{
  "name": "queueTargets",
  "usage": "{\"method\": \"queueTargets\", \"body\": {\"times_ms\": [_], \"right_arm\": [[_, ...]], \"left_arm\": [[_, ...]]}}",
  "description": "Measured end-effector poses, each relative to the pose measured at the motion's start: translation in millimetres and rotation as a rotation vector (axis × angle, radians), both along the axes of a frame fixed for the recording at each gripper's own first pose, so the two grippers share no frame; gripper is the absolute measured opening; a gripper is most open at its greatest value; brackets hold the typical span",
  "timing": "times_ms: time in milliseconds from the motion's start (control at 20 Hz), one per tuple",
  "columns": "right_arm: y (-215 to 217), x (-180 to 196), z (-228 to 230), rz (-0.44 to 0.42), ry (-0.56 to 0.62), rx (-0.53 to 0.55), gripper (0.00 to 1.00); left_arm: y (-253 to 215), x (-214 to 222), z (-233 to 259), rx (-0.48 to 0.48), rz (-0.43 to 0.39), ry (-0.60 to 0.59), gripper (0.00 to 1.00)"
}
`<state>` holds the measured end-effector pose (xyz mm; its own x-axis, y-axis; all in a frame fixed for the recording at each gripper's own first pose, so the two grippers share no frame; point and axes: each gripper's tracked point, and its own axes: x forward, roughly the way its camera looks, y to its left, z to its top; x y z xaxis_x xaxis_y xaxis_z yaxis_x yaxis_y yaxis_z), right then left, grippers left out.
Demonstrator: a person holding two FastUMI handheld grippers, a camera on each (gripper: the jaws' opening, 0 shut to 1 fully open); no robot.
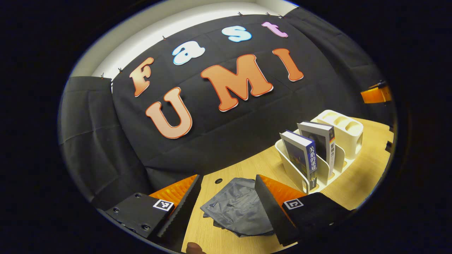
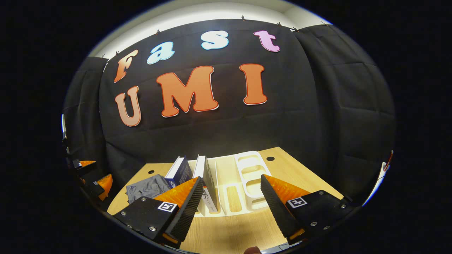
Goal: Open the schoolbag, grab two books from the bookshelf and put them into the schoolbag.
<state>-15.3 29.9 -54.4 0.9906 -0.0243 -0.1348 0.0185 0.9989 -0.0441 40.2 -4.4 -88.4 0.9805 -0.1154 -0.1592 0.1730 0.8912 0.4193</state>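
A flat grey schoolbag [image 1: 236,208] lies on the wooden table [image 1: 353,187], partly between and below the fingers of my left gripper [image 1: 227,178], which is open and holds nothing. To its right a white bookshelf rack [image 1: 340,132] holds a blue book [image 1: 300,157] and a dark book [image 1: 317,141], both upright. In the right gripper view my right gripper [image 2: 231,178] hangs open in front of the rack [image 2: 247,173]. The blue book [image 2: 180,171] and the dark book [image 2: 206,176] stand just behind its left finger. The bag [image 2: 146,187] lies further left.
The rack's right side has empty rounded compartments [image 2: 250,169]. The table [image 2: 229,229] has small round holes [image 2: 270,158]. Black cloth walls close the back and sides. My left gripper [image 2: 88,176] shows at the far left, and the right gripper [image 1: 376,93] at the far right.
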Motion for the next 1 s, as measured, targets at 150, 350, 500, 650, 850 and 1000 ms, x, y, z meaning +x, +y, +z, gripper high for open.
{"method": "queueTargets", "body": {"times_ms": [150,350,500,650,850,1000], "right_arm": [[-7.4,-1.7,-7.1,-0.014,0.022,-0.015,0.97],[-22.4,-5.9,-15.9,-0.052,0.044,-0.023,0.97],[-34.0,-7.4,-19.8,-0.082,0.059,-0.041,0.97],[-43.6,-7.8,-24.0,-0.111,0.072,-0.049,0.98],[-48.1,-8.1,-33.7,-0.128,0.095,-0.052,0.97],[-54.6,-7.7,-39.6,-0.145,0.115,-0.063,0.97]], "left_arm": [[-17.0,-1.4,-36.4,0.043,-0.048,0.070,0.97],[-32.3,-6.3,-84.5,0.085,-0.098,0.154,0.98],[-36.9,-13.3,-122.7,0.129,-0.128,0.214,0.98],[-47.8,-12.0,-156.7,0.167,-0.162,0.254,0.98],[-55.2,-15.0,-197.0,0.213,-0.183,0.326,0.98],[-60.3,-11.0,-221.3,0.259,-0.202,0.361,0.98]]}}
